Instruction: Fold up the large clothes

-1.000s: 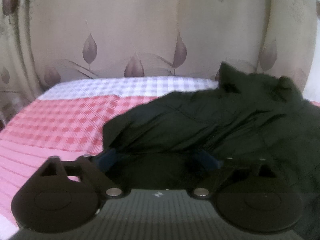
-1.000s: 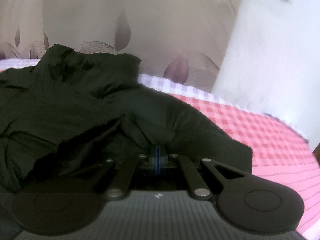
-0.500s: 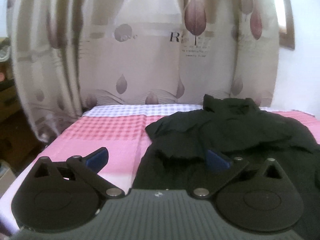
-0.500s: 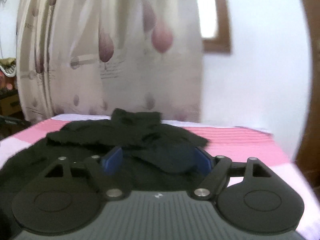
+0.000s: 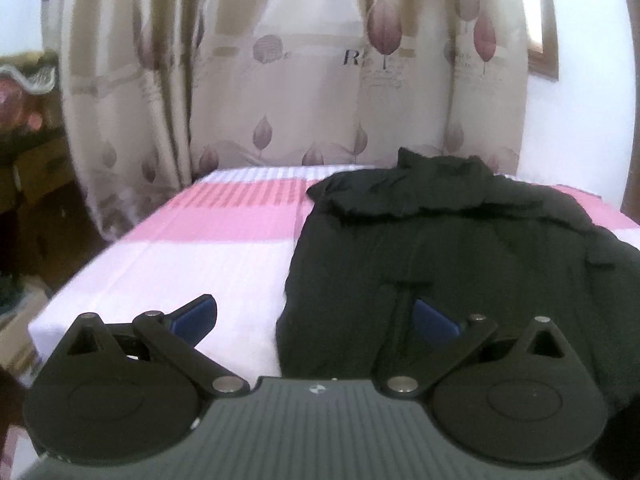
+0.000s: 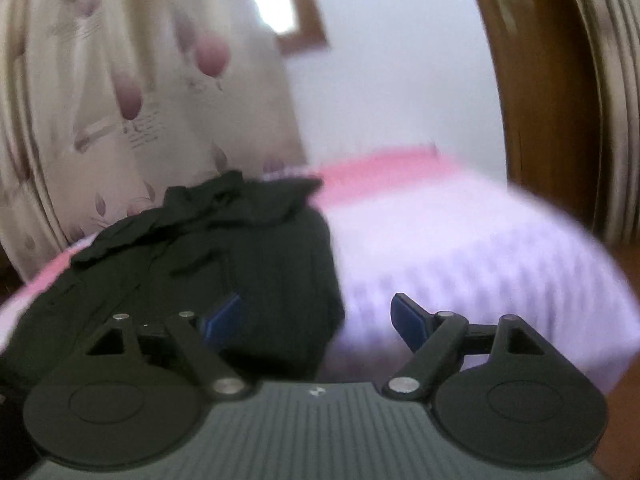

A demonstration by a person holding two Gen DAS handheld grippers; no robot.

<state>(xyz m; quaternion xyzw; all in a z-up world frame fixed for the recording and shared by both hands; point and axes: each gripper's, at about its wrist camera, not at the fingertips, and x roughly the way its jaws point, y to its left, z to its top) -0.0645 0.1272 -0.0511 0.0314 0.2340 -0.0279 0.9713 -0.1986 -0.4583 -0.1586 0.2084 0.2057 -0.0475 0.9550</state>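
2 grippers were up above the near end of the bed, and both were wide apart with nothing in them. The left gripper (image 5: pixel 316 314) hung over the near left edge of the black jacket (image 5: pixel 460 240), and the right gripper (image 6: pixel 318 314) hung over its near right edge, likely so each could grab 1 side for a fold. The jacket lay spread on the pink and white bedsheet (image 5: pixel 208 240), more to the right side in the left view. Its long way ran from near to far, with the hem close and the bunched collar pointing at the leaf curtain (image 5: pixel 280 80) behind.
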